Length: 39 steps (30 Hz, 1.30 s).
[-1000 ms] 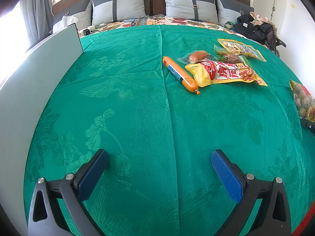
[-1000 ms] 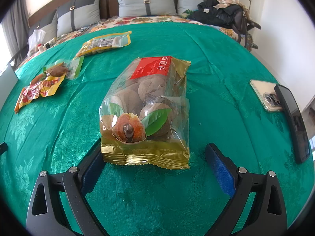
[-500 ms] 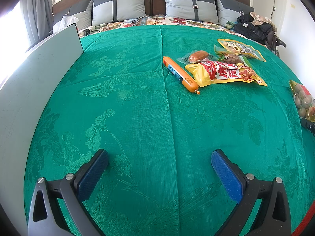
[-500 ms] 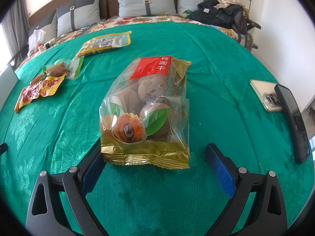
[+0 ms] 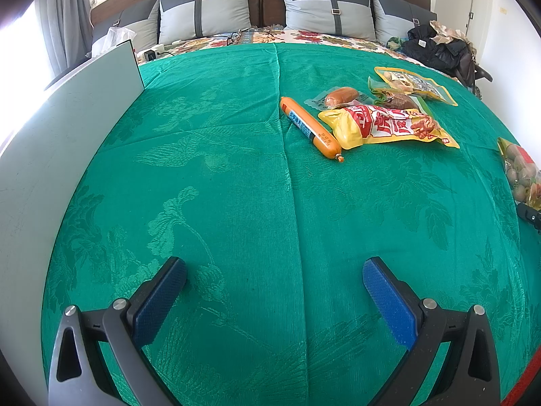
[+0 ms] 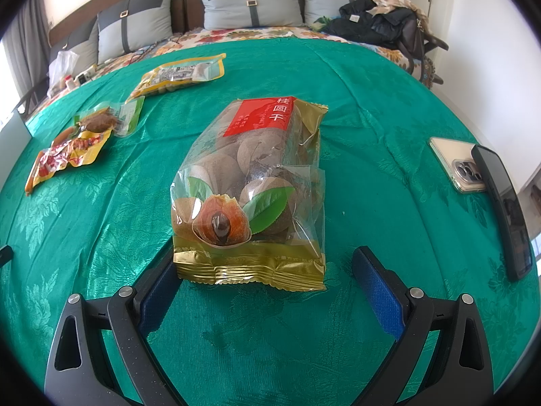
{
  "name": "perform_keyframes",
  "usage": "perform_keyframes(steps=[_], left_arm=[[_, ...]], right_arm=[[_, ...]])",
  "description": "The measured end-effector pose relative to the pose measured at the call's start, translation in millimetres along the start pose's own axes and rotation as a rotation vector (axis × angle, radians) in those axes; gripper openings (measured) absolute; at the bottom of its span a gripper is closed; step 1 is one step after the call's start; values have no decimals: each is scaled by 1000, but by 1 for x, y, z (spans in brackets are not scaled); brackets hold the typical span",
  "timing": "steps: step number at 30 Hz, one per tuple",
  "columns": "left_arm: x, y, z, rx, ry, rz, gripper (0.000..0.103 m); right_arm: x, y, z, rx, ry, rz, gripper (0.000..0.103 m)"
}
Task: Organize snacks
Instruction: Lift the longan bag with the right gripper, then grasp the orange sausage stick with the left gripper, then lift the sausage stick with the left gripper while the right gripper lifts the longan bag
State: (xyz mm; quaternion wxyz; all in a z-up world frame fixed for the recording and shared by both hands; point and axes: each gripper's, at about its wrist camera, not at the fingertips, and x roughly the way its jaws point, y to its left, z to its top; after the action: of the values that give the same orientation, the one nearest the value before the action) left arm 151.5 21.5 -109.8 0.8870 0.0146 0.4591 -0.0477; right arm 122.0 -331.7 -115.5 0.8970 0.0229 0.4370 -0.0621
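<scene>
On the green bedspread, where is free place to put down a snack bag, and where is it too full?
Free: the wide green bedspread between the grey-white board and the orange sausage stick; also between the clear dried-longan bag and the two phones. Crowded: around the yellow-red snack pouch, where packets touch.

Six snack packs [image 6: 248,189], two phones [image 6: 456,165], four pillows [image 5: 206,13], two hand-held grippers [image 5: 274,272].

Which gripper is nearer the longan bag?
Right. The right gripper is open, fingers either side of the longan bag's near end. The left gripper is open over bare cloth; the bag lies far off to its right.
</scene>
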Motion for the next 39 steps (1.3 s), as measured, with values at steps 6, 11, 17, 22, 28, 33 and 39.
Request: perform_keyframes(steps=[6,11,17,22,28,33,39], left_arm=[[1,2,2,-6,8,0,103],[12,-2,32,15,130,-99,101],[28,8,99,-149,138,-133,84],[63,5,132,-175,164,-33,71],[67,-8,120,-58,119,21,15],[40,3,84,-15,142,-60,15],[-3,7,26,17,161,-150,19]], right_arm=[[0,0,0,0,0,0,99],[0,0,0,0,0,0,99],[0,0,0,0,-1,0,99],[0,0,0,0,-1,0,99],[0,0,0,0,-1,0,99],[0,1,1,0,-1,0,99],[0,0,1,0,-1,0,100]])
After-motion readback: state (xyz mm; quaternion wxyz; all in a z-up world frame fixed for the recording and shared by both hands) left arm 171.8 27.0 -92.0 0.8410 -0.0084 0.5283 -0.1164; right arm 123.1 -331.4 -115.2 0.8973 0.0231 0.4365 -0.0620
